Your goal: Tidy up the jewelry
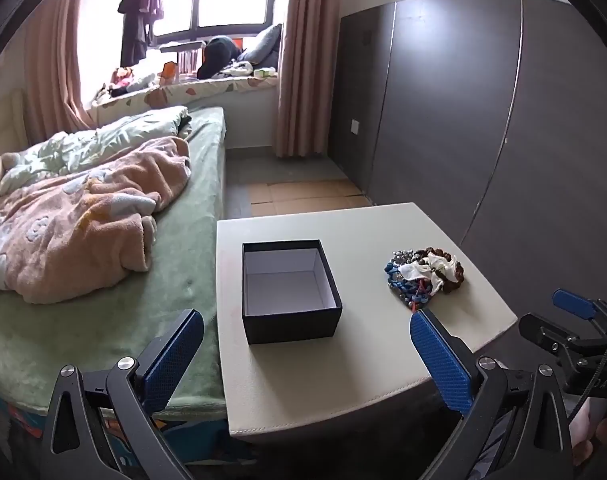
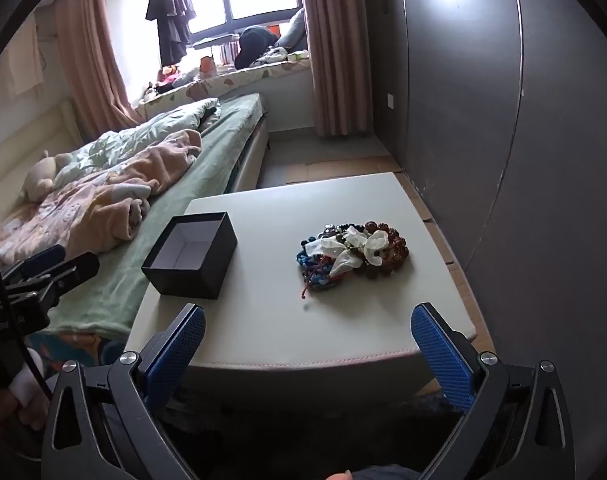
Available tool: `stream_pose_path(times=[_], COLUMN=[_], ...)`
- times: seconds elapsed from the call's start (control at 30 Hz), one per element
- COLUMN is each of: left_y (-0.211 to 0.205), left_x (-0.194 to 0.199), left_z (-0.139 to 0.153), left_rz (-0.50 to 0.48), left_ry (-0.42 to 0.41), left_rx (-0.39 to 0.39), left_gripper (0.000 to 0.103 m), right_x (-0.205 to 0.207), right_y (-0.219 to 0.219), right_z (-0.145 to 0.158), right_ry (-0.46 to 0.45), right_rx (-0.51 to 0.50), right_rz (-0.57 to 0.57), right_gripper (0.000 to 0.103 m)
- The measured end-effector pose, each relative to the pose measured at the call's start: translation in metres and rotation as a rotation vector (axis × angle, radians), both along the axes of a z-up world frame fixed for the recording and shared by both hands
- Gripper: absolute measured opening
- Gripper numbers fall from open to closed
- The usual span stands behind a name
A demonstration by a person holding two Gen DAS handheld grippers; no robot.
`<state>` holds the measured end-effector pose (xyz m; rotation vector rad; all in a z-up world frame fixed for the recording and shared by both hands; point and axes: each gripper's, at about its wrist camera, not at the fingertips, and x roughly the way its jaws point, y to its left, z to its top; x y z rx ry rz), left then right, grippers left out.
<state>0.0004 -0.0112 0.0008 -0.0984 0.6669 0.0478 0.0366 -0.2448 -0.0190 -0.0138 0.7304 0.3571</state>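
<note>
Left gripper: blue-padded jaws spread wide, empty, hovering short of the worktop's near edge.
Right gripper: likewise wide, holding nothing.
Square black cardboard box: lidless, white-lined, empty; apparently set ready to receive.
Tangled heap of beaded jewelry: on pale worktop, well apart from box.

Right tool hangs over the near edge of the white table, blue pads wide apart, nothing between them. On the table: an open black box at left, white inside, nothing visible in it; a heap of beaded jewelry with white pieces on top, right of the box and apart from it. Left tool at left edge, over the bed. Gray wardrobe at right.
</note>
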Motion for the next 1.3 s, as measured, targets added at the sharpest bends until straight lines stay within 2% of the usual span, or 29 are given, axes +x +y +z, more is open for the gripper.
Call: stream_pose_path(times=[0.77,1.07,1.3], left_y=[-0.0043,-0.0039,-0.0036], left_x=[-0.0007,-0.0009,-0.001], left_z=[-0.0005,-0.0008,-0.0018], left_rz=[-0.021,-0.021,-0.021], left_ry=[-0.002,-0.001,0.0], left_rx=[0.022,0.028,0.028], left_gripper=[0.103,0.103,0.103], right_x=[-0.0023,-0.006,-0.0066], right_y=[-0.0055,0.0008,0.0], right_z=[0.0025,0.0036,0.0039], right_ry=[0.004,-0.021,-0.027], right_rx=[0.019,-0.037,-0.037], right_rz=[-0.016,-0.024,-0.031], right_gripper=[0.103,0.103,0.103])
